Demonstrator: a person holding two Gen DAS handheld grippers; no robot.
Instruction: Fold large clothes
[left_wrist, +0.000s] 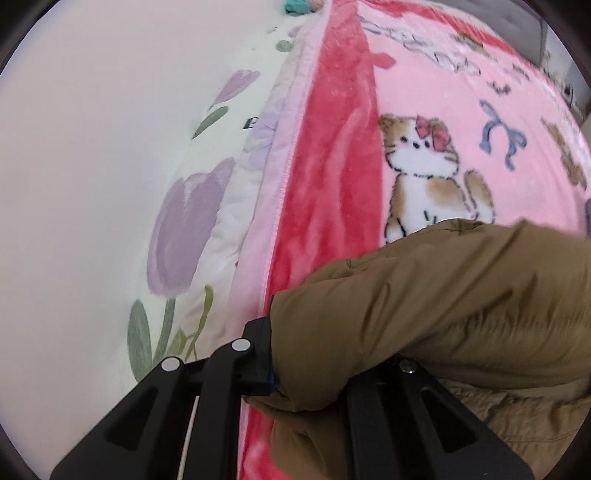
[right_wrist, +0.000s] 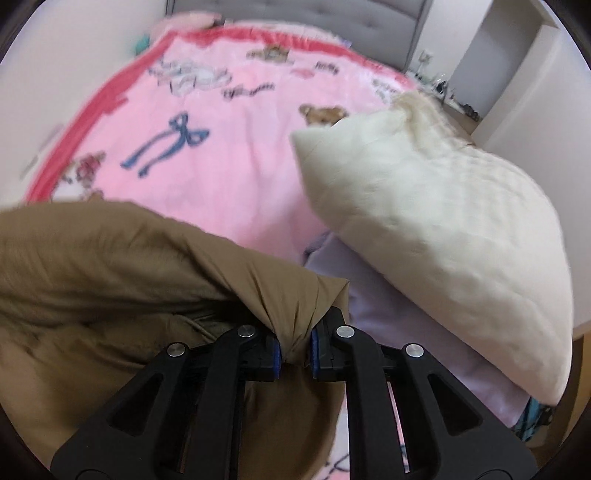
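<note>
A brown padded jacket (left_wrist: 443, 302) lies bunched over the pink blanket (left_wrist: 436, 96) on the bed. In the left wrist view my left gripper (left_wrist: 291, 373) is shut on the jacket's edge; the fabric drapes over and hides the right finger. In the right wrist view my right gripper (right_wrist: 295, 358) is shut on a gathered corner of the same brown jacket (right_wrist: 110, 258), the cloth pinched between the blue pads (right_wrist: 276, 356). Both grippers point steeply down at the bed.
The pink blanket (right_wrist: 229, 173) has a red border (left_wrist: 332, 177) and cartoon prints. A cream quilted garment (right_wrist: 436, 214) lies at the right over pale lilac cloth (right_wrist: 388, 332). A tulip-print sheet (left_wrist: 199, 206) shows at the left. A grey headboard (right_wrist: 332, 18) stands behind.
</note>
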